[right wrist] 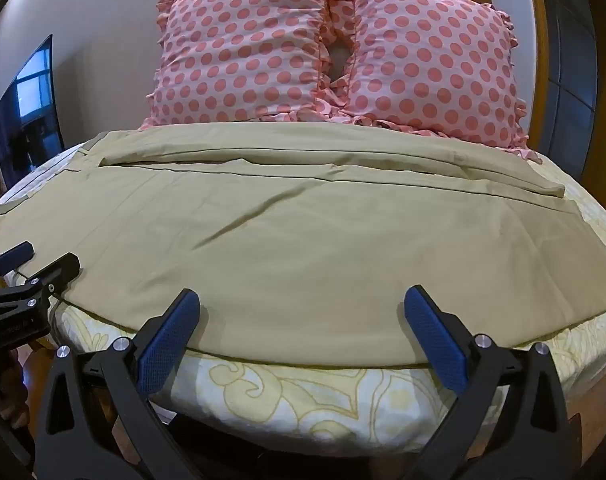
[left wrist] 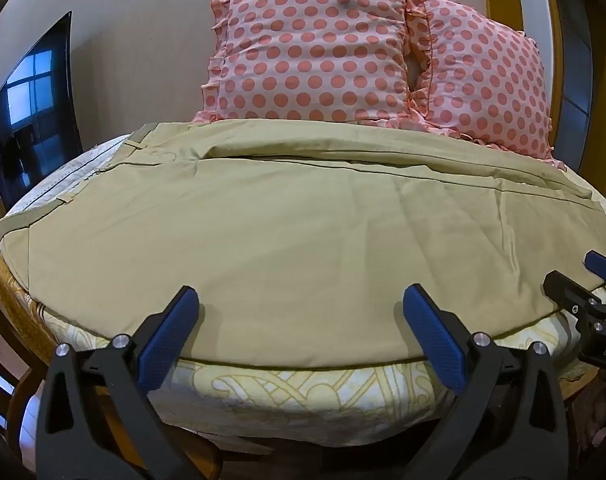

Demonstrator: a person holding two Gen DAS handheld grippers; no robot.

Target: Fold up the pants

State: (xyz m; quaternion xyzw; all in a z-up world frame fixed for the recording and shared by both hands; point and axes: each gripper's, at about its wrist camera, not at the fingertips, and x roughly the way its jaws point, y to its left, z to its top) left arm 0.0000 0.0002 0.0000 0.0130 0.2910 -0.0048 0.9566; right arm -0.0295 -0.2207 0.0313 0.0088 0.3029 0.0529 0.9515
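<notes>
- Khaki cotton pants (left wrist: 287, 216) lie spread flat across the bed with the yellow-patterned sheet (left wrist: 295, 396), waistband to the left, legs running right, near hem along the mattress edge.
- Fabric appears light, limp and creased; it should drape and slide easily.
- Left tool (left wrist: 301, 304) and right tool (right wrist: 302, 306) are both spread wide, holding nothing, poised at the near edge.
- Recommended hold: near edge, pinched at two well-separated spots.
- Pink polka-dot pillows (right wrist: 335, 52) stand behind.

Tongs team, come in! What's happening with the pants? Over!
Both tongs open, left and right, at the near edge. Khaki pants flat on bed, unheld. Polka-dot pillows behind, nothing blocking.
</notes>
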